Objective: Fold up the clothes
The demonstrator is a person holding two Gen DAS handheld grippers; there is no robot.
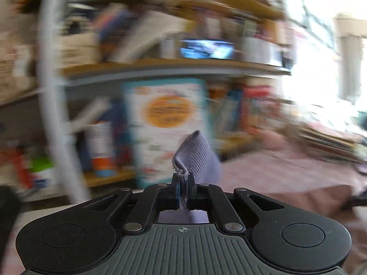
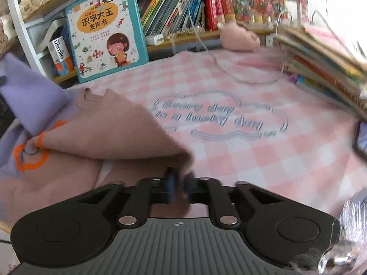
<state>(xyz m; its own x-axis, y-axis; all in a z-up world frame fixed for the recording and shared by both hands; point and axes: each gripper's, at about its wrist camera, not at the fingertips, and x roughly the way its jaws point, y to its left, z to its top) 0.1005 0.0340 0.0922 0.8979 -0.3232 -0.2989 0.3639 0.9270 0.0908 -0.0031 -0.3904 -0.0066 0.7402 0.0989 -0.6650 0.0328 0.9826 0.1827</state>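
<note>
- A cluttered room: a wooden bookshelf (image 2: 183, 34) packed with children's books runs behind a pink-and-white checked cloth (image 2: 240, 160) that covers the work surface, printed with a grey cloud outline and lettering.
- A slanting stack of books (image 2: 321, 68) leans along the cloth's right edge; a dragged hem could catch it and tip the pile.
- The dusty-pink and lilac knitted garment with orange outline stitching (image 2: 114, 133) lies at the cloth's left, one pink corner lifted and folded over.
- The right gripper (image 2: 180, 181) is clamped on that pink corner. The pinch looks shallow and blurred, so the knit might slip free if pulled hard.
- The left gripper (image 1: 182, 191) is closed tight on a ribbed lilac cuff (image 1: 197, 158), raised towards the shelves. Its view is smeared by motion; a fast swing could stretch the garment between the two grips or spoil the fold.
</note>
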